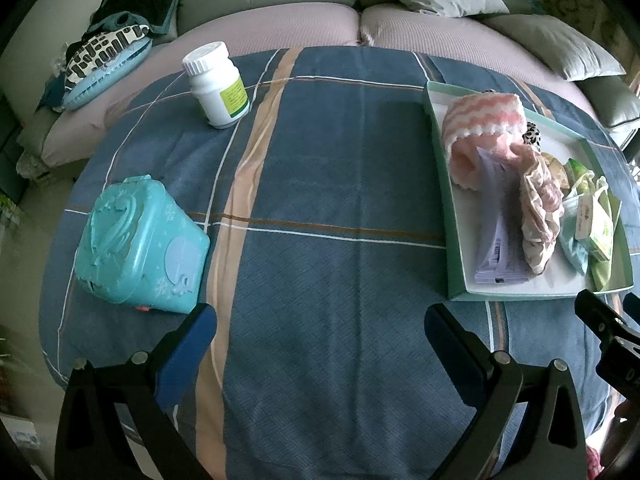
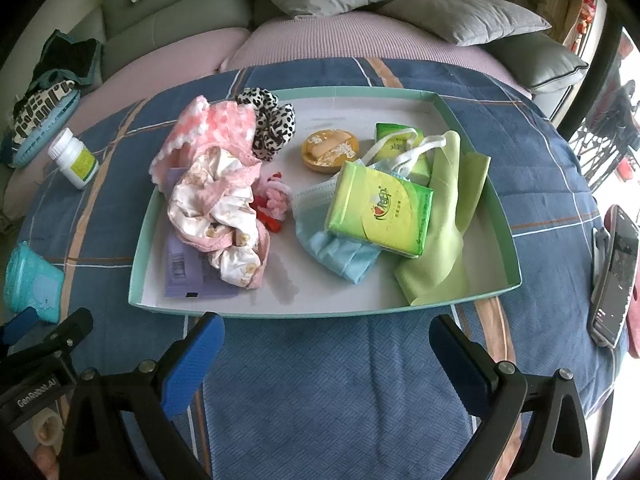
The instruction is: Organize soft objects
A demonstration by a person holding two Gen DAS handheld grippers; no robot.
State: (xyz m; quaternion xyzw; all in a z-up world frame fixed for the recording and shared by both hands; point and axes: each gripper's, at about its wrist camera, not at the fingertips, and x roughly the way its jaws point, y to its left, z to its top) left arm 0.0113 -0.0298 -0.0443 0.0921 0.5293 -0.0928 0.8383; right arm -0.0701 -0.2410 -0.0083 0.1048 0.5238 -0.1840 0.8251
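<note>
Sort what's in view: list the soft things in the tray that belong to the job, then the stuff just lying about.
Job, in the tray:
pink towel
leopard scrunchie
floral scrunchie
face mask
green cloth
tissue pack

Lying about:
pill bottle
teal wipes box
phone
sofa cushions

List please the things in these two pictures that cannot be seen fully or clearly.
- Purple flat packet: right wrist view, its upper part lies under the pink-and-white crumpled cloth.
- Second green tissue pack: right wrist view, mostly covered by the blue face mask's white straps and the front green tissue pack.
- Teal plastic box: right wrist view, cut off by the left edge.
- White pill bottle: label text too small.
</note>
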